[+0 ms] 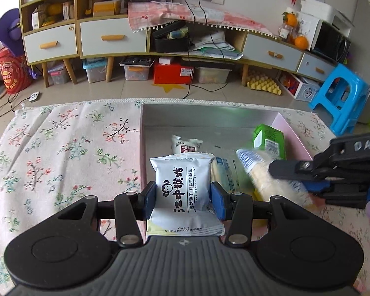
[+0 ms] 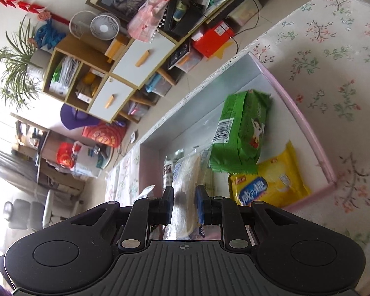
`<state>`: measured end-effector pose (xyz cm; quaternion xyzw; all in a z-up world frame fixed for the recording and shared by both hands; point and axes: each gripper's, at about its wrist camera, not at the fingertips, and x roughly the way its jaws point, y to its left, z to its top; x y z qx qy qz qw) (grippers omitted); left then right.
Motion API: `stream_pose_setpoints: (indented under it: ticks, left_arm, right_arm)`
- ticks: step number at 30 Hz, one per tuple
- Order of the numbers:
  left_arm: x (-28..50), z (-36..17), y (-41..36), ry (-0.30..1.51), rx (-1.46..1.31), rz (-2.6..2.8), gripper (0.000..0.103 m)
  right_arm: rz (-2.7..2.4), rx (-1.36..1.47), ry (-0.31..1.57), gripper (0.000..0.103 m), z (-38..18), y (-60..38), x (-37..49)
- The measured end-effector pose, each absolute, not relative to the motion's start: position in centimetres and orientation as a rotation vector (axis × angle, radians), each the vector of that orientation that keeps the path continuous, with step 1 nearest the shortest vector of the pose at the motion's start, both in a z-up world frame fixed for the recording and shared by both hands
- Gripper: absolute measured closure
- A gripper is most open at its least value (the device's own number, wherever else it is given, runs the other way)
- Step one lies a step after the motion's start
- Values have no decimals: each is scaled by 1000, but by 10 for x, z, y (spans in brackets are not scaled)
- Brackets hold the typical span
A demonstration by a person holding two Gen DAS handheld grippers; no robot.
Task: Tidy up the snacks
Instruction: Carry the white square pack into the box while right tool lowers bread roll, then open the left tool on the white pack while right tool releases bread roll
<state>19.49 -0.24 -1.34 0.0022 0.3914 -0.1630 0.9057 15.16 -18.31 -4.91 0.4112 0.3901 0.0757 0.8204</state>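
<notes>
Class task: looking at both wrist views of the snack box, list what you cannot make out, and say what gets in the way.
- Clear pale packet, left wrist view: motion-blurred, print unreadable.
- Small white packet, left wrist view: the white biscuit packet covers its lower part.
- Yellow packet, right wrist view: green packet overlaps its top.
- Right gripper, left wrist view: cut off by the frame edge.

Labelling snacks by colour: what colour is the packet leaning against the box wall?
Green, with a white barcode label: green packet, clearest in the right wrist view.

My left gripper (image 1: 183, 196) is level, pads pressed on both sides of a white packet (image 1: 183, 187); my right gripper (image 2: 184, 203) is rolled sideways, fingers pinching a clear wrapper (image 2: 185, 197).
</notes>
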Motion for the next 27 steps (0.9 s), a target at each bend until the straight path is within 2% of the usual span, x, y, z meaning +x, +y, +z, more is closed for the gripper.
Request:
stream_pose_setpoints:
  ticks: [2,3,16,20,24,26,27]
  left_arm:
    - [197,-16,-5,807,10,-333,60]
    - [199,-17,-7,804,23,-326,60]
    - [206,-21,-6,787,13,-282,59]
    - [206,-19,-8,781,10,-288,59]
    - [207,-18,-8,773,-10,-279,57]
    - [207,-17,-8,776,-19,-281,53]
    - [207,-17,-8,779,-21,-283,48]
  right_arm:
    - [140,837,831,85,-51,-180,155]
    - [130,814,828,91,-52,-179,157]
    - [93,773,797,91,-55,-189,154]
    - [92,768,792,85,-52,-189,152]
    - [99,751,790,85,-48,-188,151]
    - [100,740,791,84,-45,-187,151]
    - [99,740,793,80,-44,-187,151]
